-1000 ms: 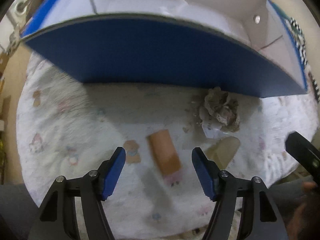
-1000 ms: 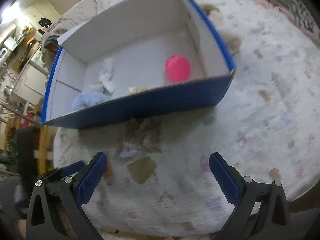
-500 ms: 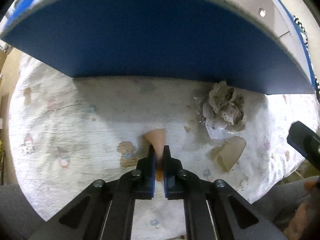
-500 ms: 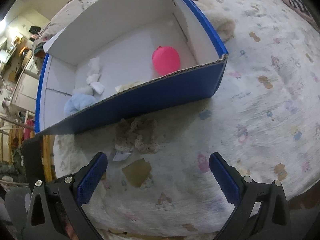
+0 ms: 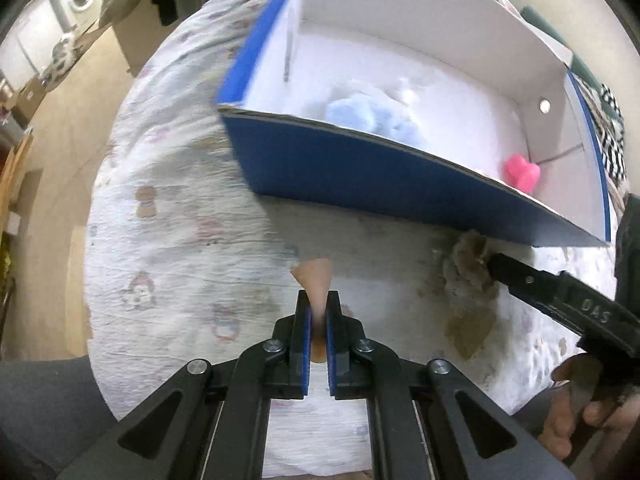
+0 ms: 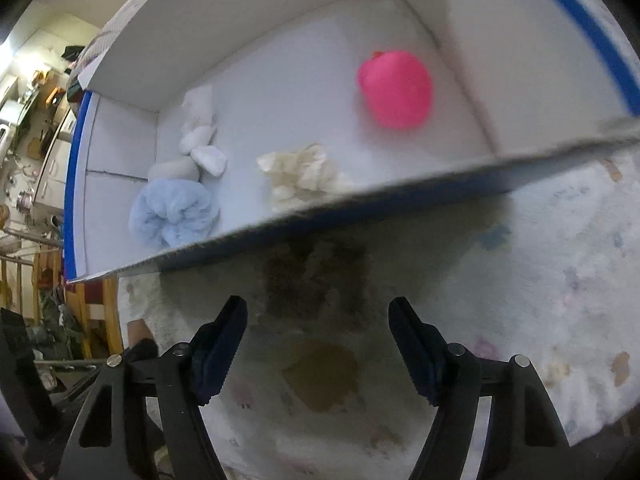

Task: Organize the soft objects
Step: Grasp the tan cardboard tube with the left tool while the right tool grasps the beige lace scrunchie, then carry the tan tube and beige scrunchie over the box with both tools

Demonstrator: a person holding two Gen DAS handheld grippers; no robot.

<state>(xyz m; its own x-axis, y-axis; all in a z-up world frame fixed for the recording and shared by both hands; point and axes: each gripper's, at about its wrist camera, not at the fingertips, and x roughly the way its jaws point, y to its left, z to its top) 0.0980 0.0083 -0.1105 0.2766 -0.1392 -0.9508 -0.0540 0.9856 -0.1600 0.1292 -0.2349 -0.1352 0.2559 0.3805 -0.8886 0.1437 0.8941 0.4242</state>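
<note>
My left gripper (image 5: 317,303) is shut on a soft peach-orange piece (image 5: 314,278) and holds it above the printed bedsheet (image 5: 180,248), in front of the blue-and-white box (image 5: 360,176). My right gripper (image 6: 318,312) is open, its jaws on either side of a brown fuzzy toy (image 6: 316,276) lying against the box's front wall (image 6: 360,216); the toy also shows in the left wrist view (image 5: 468,272). Inside the box lie a light blue plush (image 6: 174,212), a white plush (image 6: 200,140), a cream fluffy item (image 6: 304,176) and a pink soft ball (image 6: 396,88).
A flat tan piece (image 6: 320,372) lies on the sheet just in front of the brown toy. The bed edge drops off at the left, with floor and furniture (image 5: 48,80) beyond. The right gripper's arm (image 5: 560,300) reaches in from the right in the left wrist view.
My left gripper closed on the peach piece and lifted it off the sheet. My right gripper moved forward and down to the brown toy, narrowing its jaws somewhat.
</note>
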